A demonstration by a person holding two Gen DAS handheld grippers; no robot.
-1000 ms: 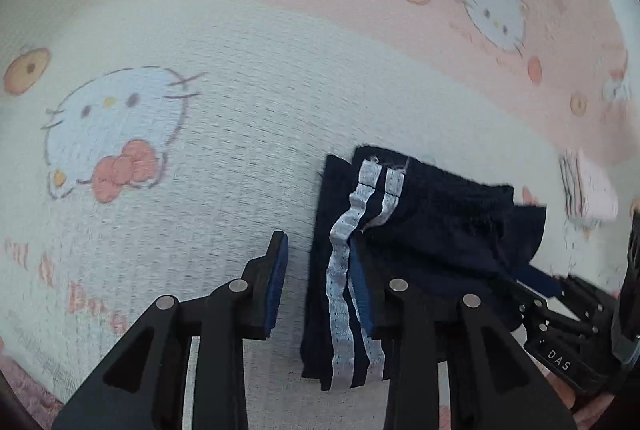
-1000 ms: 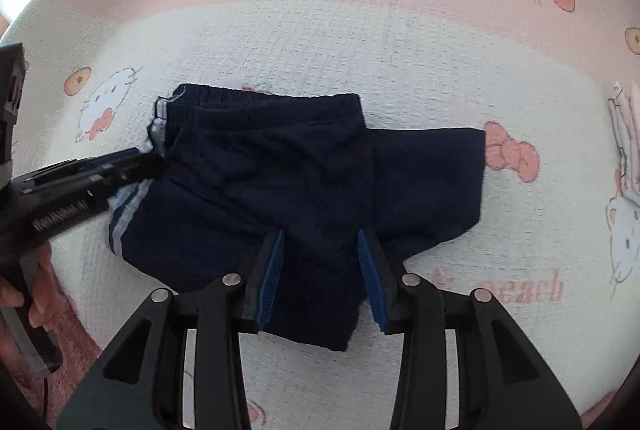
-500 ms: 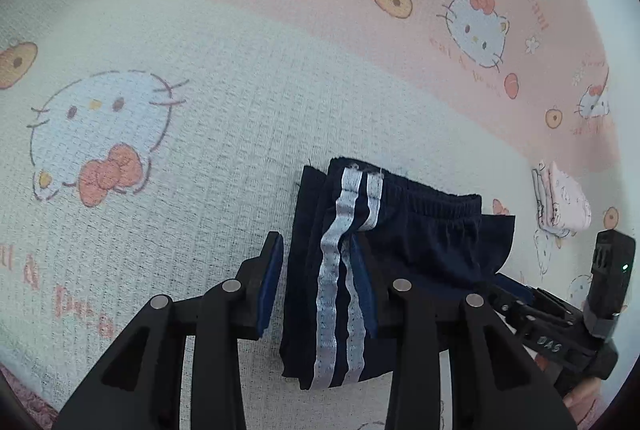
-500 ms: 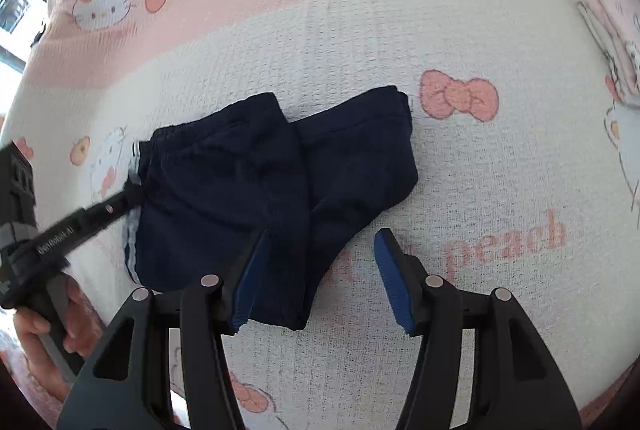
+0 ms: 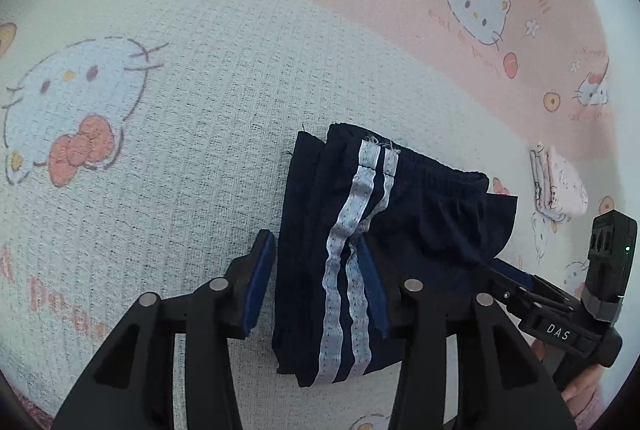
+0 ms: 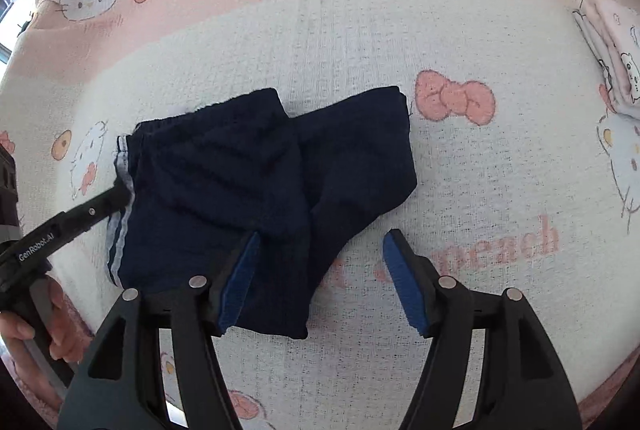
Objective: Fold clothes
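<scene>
Dark navy shorts (image 5: 420, 230) with two white side stripes (image 5: 348, 230) lie folded on the blanket; they also show in the right wrist view (image 6: 248, 181). My left gripper (image 5: 316, 286) is open, its jaws straddling the striped side edge of the shorts. My right gripper (image 6: 320, 278) is open wide over the near edge of the shorts, its left finger (image 6: 240, 278) above the cloth and its right finger above the bare blanket. Each gripper shows in the other's view, the right one (image 5: 560, 326) and the left one (image 6: 72, 222).
The pink and white Hello Kitty blanket (image 5: 160, 69) covers the whole surface. A folded pale pink garment (image 5: 560, 185) lies to the right of the shorts, also in the right wrist view (image 6: 612, 45). The person's hands hold the gripper handles at the near edge.
My right gripper has opened wider and drawn back from the shorts. My left gripper has stayed open at the striped edge while the view shifted slightly.
</scene>
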